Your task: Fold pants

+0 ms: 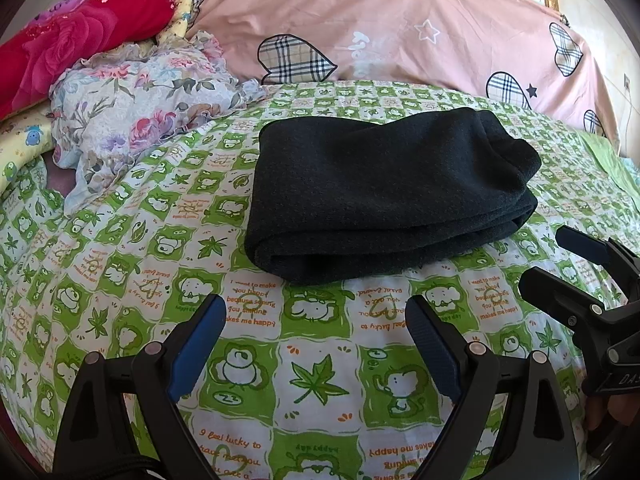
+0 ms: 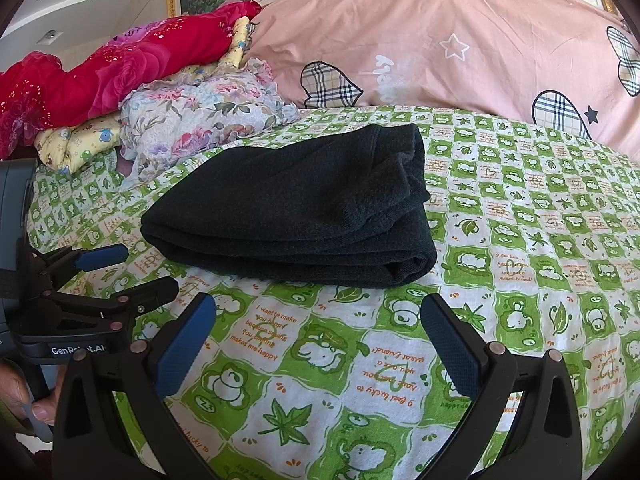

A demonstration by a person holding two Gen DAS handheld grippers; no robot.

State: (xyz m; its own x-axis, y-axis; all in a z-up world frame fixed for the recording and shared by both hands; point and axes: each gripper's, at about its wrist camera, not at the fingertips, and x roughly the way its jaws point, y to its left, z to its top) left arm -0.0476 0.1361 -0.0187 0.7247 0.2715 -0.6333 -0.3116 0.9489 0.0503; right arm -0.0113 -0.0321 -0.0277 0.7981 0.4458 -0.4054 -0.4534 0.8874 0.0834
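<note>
From the left wrist camera, the pants (image 1: 384, 196) lay folded into a thick dark bundle on the green-and-white cartoon bedsheet (image 1: 316, 380), the rolled fold edge facing the camera. The left gripper (image 1: 316, 330) hung just short of that bundle with its blue-padded fingers (image 1: 200, 344) spread wide apart and nothing between them. At the right edge of this view the right gripper (image 1: 560, 258) showed from the side, its two black fingers parted and empty, near the bundle's right corner but not touching it. Behind the pants a pink quilt with plaid hearts (image 1: 400, 24) ran across the bed, and to the left sat a crumpled floral cloth (image 1: 148, 108) under a red rose-print blanket (image 1: 80, 36).

From the right wrist camera, the pants (image 2: 296, 208) sat ahead and slightly left on the bedsheet (image 2: 400, 360), several layers stacked (the layers showed at the bundle's right end). The right gripper (image 2: 320, 328) had its fingers (image 2: 448, 344) spread wide, holding nothing, just short of the bundle. The left gripper (image 2: 140, 268) came in from the left edge, its fingers apart and empty, close beside the pants' near left corner.
</note>
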